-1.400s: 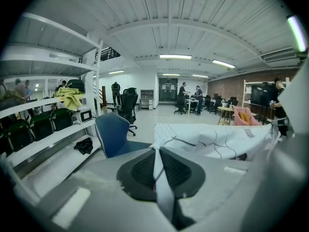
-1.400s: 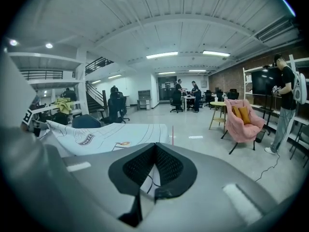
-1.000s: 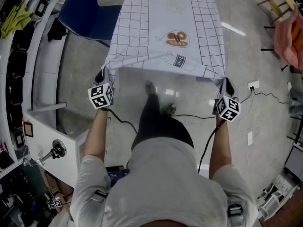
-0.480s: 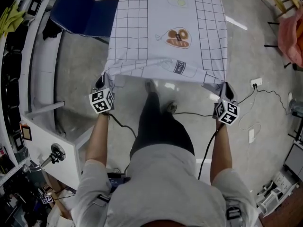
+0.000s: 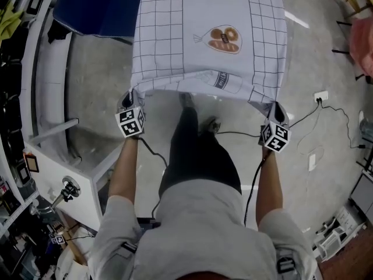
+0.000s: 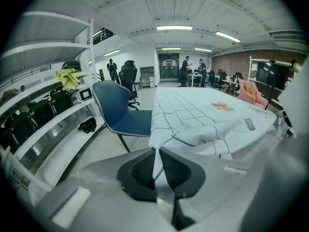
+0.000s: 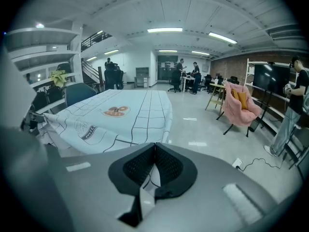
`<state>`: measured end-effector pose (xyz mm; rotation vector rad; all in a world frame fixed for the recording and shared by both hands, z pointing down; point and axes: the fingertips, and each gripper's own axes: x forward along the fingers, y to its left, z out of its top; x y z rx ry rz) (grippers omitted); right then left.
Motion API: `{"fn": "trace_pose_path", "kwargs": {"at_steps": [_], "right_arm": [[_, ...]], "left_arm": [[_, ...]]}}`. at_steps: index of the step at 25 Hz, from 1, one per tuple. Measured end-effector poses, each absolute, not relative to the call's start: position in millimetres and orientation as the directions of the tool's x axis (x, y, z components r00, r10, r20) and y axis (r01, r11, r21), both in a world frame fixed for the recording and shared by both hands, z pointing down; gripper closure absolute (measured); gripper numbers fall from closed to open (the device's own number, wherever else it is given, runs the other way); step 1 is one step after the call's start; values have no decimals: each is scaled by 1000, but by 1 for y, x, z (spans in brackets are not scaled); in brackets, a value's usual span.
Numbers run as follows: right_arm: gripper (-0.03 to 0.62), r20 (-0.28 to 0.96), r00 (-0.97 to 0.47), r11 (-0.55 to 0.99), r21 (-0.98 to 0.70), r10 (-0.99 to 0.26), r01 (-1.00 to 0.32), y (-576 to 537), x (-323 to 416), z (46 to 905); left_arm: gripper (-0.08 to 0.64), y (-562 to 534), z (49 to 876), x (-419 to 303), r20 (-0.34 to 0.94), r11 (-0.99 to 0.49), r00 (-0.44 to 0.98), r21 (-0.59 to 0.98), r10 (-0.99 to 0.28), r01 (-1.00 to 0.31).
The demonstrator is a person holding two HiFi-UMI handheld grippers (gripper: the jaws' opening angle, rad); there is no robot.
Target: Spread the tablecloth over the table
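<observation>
The white tablecloth, marked with a grid of thin dark lines, was stretched out ahead of the person. Most of it was laid over what seemed to be a table, which was fully hidden under it. Its near left corner was pinched between the pressed-together jaws of the left gripper. Its near right corner was pinched the same way by the right gripper. The near edge was held up in the air between the two grippers, above the grey floor and the person's legs. A picture of bread was printed near the middle of the cloth. A blue chair was seen just beside the far left side of the cloth. A white shelf unit was placed at the left. A pink-covered chair was seen well apart to the right. A black cable was laid across the floor at the right, near a white socket.
</observation>
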<state>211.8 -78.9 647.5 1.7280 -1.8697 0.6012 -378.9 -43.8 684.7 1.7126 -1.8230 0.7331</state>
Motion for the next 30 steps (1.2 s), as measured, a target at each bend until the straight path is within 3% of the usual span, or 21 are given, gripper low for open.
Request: {"fn": "trace_pose_path", "kwargs": {"at_steps": [26, 28, 30], "right_arm": [[581, 713, -59, 101, 17, -699, -995, -95, 220, 730], [564, 721, -63, 112, 20, -690, -994, -94, 215, 734], [506, 725, -78, 135, 20, -685, -991, -94, 209, 734]], "left_arm": [[535, -59, 759, -375, 726, 140, -133, -51, -675, -989], [535, -57, 763, -375, 727, 153, -142, -51, -672, -987], [532, -50, 766, -376, 736, 173, -149, -45, -661, -984]]}}
